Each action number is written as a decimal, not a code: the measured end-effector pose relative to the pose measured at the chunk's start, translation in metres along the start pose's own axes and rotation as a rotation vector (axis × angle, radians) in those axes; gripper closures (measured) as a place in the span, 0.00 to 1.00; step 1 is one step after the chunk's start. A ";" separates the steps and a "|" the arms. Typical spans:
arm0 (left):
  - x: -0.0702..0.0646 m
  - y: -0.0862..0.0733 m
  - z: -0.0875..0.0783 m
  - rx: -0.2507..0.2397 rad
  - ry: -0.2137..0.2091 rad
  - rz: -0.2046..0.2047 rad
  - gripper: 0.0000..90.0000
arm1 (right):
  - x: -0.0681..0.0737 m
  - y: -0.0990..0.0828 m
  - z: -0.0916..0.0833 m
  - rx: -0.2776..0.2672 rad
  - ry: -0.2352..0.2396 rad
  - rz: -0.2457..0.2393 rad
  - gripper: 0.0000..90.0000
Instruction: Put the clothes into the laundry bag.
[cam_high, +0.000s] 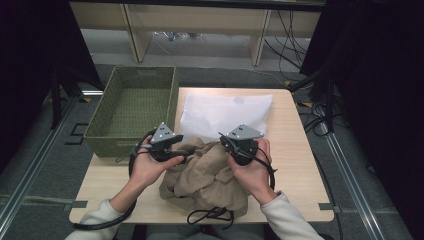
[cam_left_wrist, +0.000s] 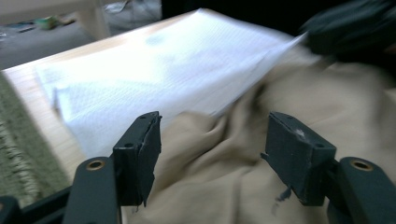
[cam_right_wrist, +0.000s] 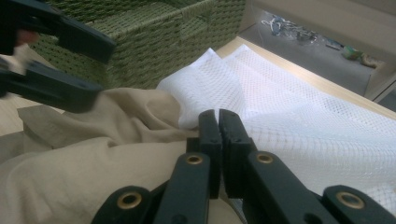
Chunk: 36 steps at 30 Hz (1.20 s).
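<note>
Hands hold both tongs level over the tan cloth (cam_high: 207, 175); left gripper (cam_left_wrist: 212, 154) gapes wide with nothing inside, right gripper (cam_right_wrist: 218, 135) is closed, whether on cloth is unclear.

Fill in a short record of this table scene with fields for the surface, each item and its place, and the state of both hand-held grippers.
Surface: light wooden table
Cloth: crumpled beige fabric garment, near edge, partly overlapping the bag
Bag: flat white mesh laundry bag, behind the garment
Basket: green woven rectangular basket, at the table's left edge beside the bag
Left hand-held gripper: jaws apart above the garment, nothing pressed between them
Right hand-held gripper: jaws closed together at the edge of the garment, whether it pinches fabric is unclear
</note>
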<state>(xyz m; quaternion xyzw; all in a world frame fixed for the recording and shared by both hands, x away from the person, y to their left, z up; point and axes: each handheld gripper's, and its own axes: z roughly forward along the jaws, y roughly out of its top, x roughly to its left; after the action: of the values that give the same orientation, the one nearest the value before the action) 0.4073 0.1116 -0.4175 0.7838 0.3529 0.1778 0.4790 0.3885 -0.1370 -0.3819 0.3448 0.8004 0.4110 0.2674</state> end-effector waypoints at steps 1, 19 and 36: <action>0.001 -0.001 0.005 0.015 0.010 0.002 0.41 | 0.000 0.000 0.000 0.001 0.000 0.000 1.00; 0.002 -0.021 0.052 0.233 -0.026 0.089 0.76 | -0.001 -0.001 0.001 0.009 0.003 0.008 1.00; -0.027 -0.002 0.014 0.076 -0.084 0.046 0.96 | -0.001 -0.003 0.005 0.014 -0.024 0.041 1.00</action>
<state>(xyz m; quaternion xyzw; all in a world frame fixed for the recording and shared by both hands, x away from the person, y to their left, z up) 0.3967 0.0839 -0.4241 0.8160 0.3210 0.1421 0.4591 0.3915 -0.1367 -0.3863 0.3679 0.7929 0.4064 0.2662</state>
